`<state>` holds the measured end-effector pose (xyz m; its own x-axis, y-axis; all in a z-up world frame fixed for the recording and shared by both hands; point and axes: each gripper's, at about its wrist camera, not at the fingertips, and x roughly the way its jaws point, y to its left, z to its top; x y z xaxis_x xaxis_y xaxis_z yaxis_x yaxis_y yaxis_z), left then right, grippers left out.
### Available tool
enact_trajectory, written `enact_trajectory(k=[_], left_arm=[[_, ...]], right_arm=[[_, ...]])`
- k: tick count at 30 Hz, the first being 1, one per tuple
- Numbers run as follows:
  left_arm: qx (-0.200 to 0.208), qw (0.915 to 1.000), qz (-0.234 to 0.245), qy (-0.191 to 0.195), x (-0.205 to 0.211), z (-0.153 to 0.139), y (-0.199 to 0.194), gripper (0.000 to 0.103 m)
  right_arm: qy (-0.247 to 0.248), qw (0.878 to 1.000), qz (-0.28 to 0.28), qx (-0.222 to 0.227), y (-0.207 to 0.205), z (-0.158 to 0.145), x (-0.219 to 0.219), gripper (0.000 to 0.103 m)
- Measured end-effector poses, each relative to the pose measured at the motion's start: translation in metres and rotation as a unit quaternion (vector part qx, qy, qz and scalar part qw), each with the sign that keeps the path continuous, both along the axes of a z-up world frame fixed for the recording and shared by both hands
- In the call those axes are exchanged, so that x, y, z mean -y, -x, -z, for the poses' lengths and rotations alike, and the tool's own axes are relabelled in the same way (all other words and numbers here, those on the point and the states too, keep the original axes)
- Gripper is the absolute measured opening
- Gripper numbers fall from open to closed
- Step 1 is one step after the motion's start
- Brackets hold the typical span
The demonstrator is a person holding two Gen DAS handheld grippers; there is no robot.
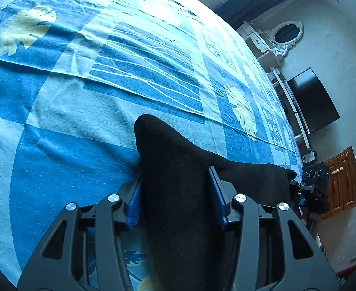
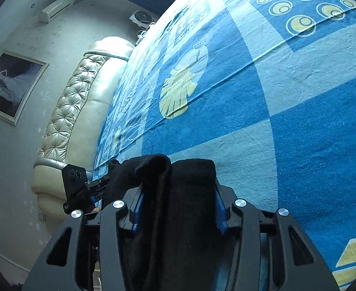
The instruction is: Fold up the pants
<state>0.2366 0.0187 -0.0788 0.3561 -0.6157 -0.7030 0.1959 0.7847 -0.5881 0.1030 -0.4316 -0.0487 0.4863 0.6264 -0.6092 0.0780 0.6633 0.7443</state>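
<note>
The black pants [image 1: 168,145] are bunched between the blue pads of my left gripper [image 1: 175,177], which is shut on them above the bed. From there the fabric runs as a taut band to the right, to my right gripper [image 1: 296,184] at the bed's edge. In the right wrist view a thick fold of the pants [image 2: 192,169] fills the jaws of the right gripper [image 2: 179,186], shut on it. A loose lobe of the cloth drapes over its left finger. The left gripper [image 2: 102,184] shows at the left, at the far end of the cloth.
A blue patterned bedsheet [image 1: 81,121] covers the bed under both grippers. A tufted cream headboard [image 2: 76,111] borders one side. A dark TV screen [image 1: 313,101], a wooden cabinet [image 1: 342,181] and a framed picture [image 2: 10,84] stand along the walls.
</note>
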Motion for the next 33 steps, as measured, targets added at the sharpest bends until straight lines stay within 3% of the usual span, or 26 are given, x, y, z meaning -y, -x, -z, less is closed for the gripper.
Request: enact_trajectory(k=[1, 5, 8, 14, 18, 25, 33], left_arm=[[0.003, 1.0000, -0.002, -0.002, 0.000, -0.001, 0.000, 0.036], [0.012, 0.9997, -0.008, -0.022, 0.002, -0.009, -0.002, 0.026], [0.018, 0.9987, -0.006, -0.047, 0.008, -0.017, -0.011, 0.024], [0.077, 0.9906, -0.004, -0.113, 0.024, -0.046, -0.035, 0.024], [0.092, 0.9859, -0.007, -0.140, 0.031, -0.048, -0.058, 0.024], [0.073, 0.9877, -0.020, -0.137, 0.027, -0.021, -0.071, 0.028], [0.082, 0.9869, -0.022, -0.137, 0.027, -0.018, -0.069, 0.031]], right_arm=[[-0.004, 1.000, 0.003, 0.003, 0.001, -0.001, 0.000, 0.038], [-0.023, 0.999, 0.010, 0.024, -0.003, -0.010, -0.001, 0.034], [-0.020, 0.999, 0.008, 0.039, -0.010, -0.019, -0.003, 0.033], [-0.031, 0.997, 0.019, 0.067, -0.039, -0.031, 0.000, 0.033], [-0.032, 0.996, 0.027, 0.074, -0.061, -0.030, 0.000, 0.033], [-0.035, 0.998, 0.048, 0.020, -0.075, 0.010, 0.012, 0.033], [-0.047, 0.997, 0.051, 0.024, -0.073, 0.016, 0.013, 0.032]])
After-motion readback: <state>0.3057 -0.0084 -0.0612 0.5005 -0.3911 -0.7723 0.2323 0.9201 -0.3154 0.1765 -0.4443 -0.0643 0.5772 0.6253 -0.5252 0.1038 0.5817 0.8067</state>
